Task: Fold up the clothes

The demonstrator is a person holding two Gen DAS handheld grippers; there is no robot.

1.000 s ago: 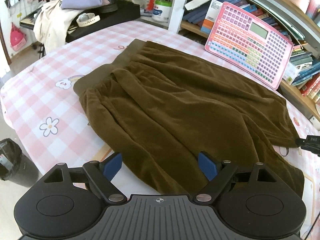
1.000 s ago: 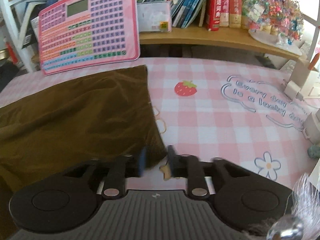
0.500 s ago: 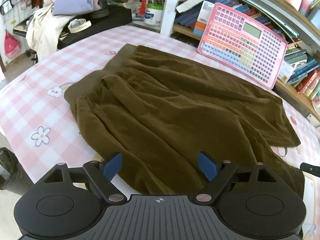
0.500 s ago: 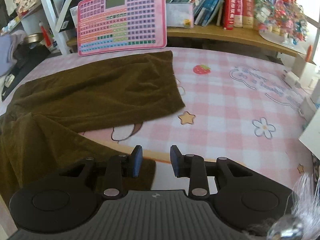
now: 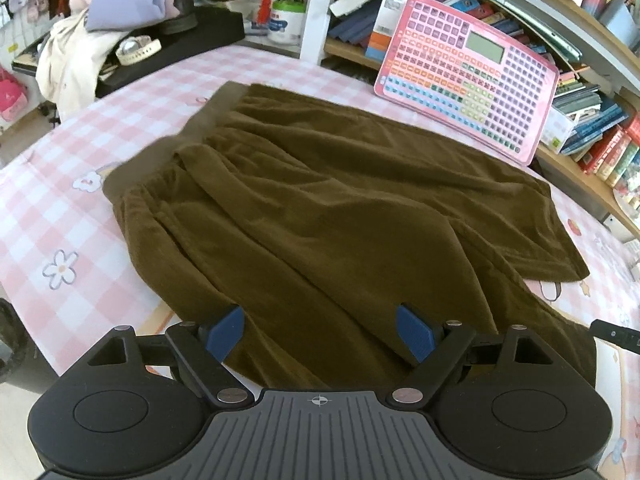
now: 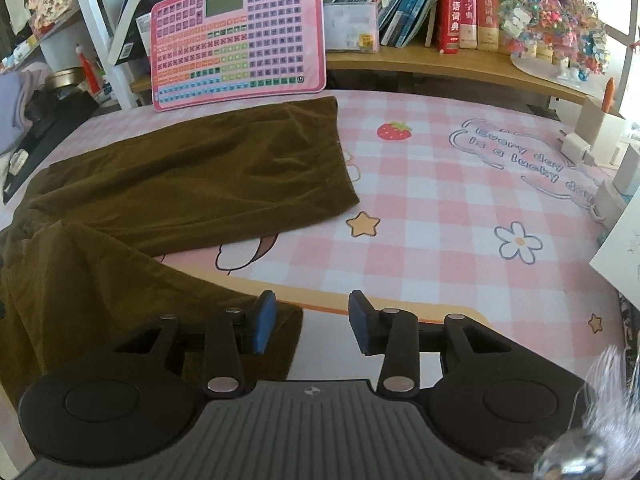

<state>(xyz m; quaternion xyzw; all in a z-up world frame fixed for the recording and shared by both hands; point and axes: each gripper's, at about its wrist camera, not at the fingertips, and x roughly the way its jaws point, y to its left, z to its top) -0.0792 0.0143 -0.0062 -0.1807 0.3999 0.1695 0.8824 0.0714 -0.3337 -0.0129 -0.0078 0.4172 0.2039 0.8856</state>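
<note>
Brown velvet trousers [image 5: 340, 216] lie spread on the pink checked tablecloth, waistband at the far left, two legs running right. My left gripper [image 5: 320, 334] is open and empty, hovering over the near leg's edge. In the right wrist view the trousers [image 6: 180, 184] lie at the left, the near leg's hem just under my left pad. My right gripper [image 6: 312, 328] is open and empty, above the near table edge beside that hem.
A pink keyboard toy [image 5: 468, 68] leans on the bookshelf behind the trousers; it also shows in the right wrist view [image 6: 240, 36]. A clothes pile and black tray [image 5: 132, 32] sit at the far left. White chargers [image 6: 600, 140] stand at the right edge.
My right gripper let go of the leg hem, opened and pulled back toward the near edge. My left gripper stayed open and shifted slightly over the trousers.
</note>
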